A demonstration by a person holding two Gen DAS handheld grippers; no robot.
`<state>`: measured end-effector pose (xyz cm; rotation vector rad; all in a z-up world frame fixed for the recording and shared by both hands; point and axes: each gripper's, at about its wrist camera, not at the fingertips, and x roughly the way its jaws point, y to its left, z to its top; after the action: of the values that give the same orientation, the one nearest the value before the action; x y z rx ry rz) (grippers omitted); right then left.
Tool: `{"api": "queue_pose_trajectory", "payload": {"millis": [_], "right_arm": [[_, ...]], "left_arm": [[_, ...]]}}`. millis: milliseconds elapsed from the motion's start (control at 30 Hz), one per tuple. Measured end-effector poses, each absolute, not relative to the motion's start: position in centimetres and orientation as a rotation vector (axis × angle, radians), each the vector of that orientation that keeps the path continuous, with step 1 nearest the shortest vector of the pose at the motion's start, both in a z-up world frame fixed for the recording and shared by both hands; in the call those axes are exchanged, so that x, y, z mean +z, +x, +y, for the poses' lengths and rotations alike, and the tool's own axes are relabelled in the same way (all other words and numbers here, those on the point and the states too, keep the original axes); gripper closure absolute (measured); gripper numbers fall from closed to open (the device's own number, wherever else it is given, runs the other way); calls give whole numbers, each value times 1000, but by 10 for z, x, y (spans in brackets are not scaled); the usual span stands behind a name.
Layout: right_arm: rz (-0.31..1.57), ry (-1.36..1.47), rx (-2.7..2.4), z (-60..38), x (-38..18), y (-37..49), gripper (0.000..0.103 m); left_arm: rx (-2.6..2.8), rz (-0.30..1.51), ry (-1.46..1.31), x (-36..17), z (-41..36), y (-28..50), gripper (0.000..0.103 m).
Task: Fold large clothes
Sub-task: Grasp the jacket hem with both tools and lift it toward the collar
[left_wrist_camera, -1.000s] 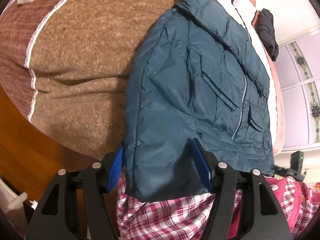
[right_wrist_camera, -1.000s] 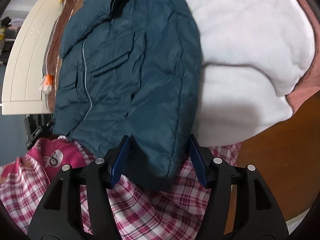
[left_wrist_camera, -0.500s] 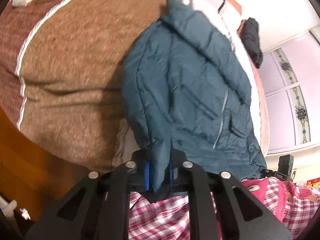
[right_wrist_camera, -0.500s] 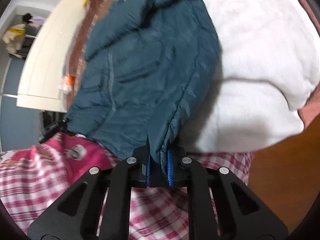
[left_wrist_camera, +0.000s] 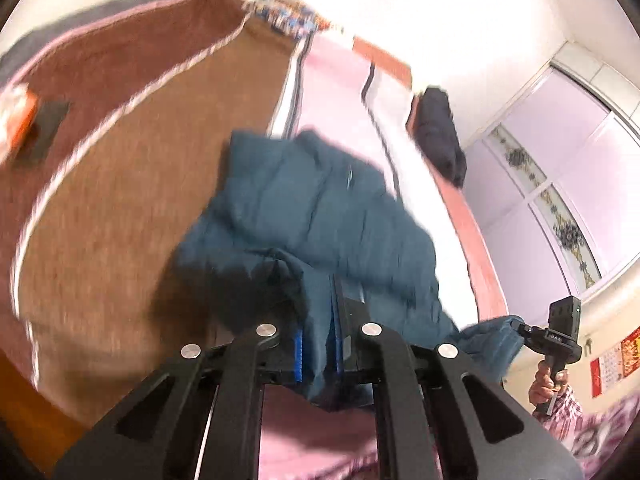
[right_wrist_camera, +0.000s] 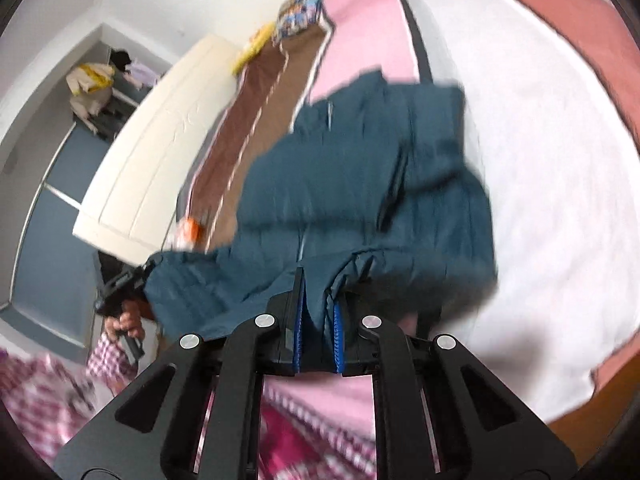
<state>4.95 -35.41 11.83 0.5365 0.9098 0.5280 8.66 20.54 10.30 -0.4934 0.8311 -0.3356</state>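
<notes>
The left tongs [left_wrist_camera: 318,354] are pressed together on a fold of the teal padded jacket [left_wrist_camera: 320,216], near its lower hem; the blue pads [left_wrist_camera: 298,354] hold the cloth from both sides. Their jaws have just been closing, and the cloth is between them. The right tongs [right_wrist_camera: 318,344] pinch another part of the same hem in the same way, with the teal cloth squeezed between their blue pads [right_wrist_camera: 339,338]; these jaws too have just been closing on the cloth. The jacket [right_wrist_camera: 360,184] lies on the bed, its upper part resting on the covers while the gripped hem is raised, so the cloth bends over itself in the middle. Under the jacket, the brown blanket [left_wrist_camera: 120,200] with pale stripes lies on one side and the white and pink cover [right_wrist_camera: 540,160] on the other. In the left wrist view the right tongs [left_wrist_camera: 520,330] appear far at the right edge, with a corner of the jacket in them and a hand [left_wrist_camera: 550,382] on the handle. In the right wrist view the left tongs [right_wrist_camera: 146,270] show at the left, also on the jacket, held by a hand [right_wrist_camera: 126,326] in a checked sleeve [right_wrist_camera: 108,354]. Both pictures are blurred. A dark garment [left_wrist_camera: 438,132] lies at the far edge of the bed, well apart from the jacket.
</notes>
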Motion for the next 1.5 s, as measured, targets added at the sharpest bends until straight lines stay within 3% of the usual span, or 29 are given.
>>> {"api": "queue_pose_trajectory", "payload": {"millis": [267,567,833,1133,1267,1367,1433,1500], "right_arm": [[777,607,449,-384,179,160,91],[763,634,273,-399,204,325,91],[904,696,132,-404,111,453,92],[1012,705,87,-410,36,491,92],[1040,753,107,-413,29,486,89],[1034,840,156,-425,38,482,81],[1002,941,220,-439,50,478,62],[961,996,248,-446,63,473,44]], "left_arm": [[-316,684,-519,163,209,191,93],[-211,727,-547,173,188,356,93],[-109,859,-532,101,171,479,93],[-13,1002,-533,14,168,528,89],[0,1048,-591,0,172,527,86],[-38,1034,-662,12,183,525,81],[-77,994,-781,24,195,521,75],[-109,953,-885,35,203,515,61]]}}
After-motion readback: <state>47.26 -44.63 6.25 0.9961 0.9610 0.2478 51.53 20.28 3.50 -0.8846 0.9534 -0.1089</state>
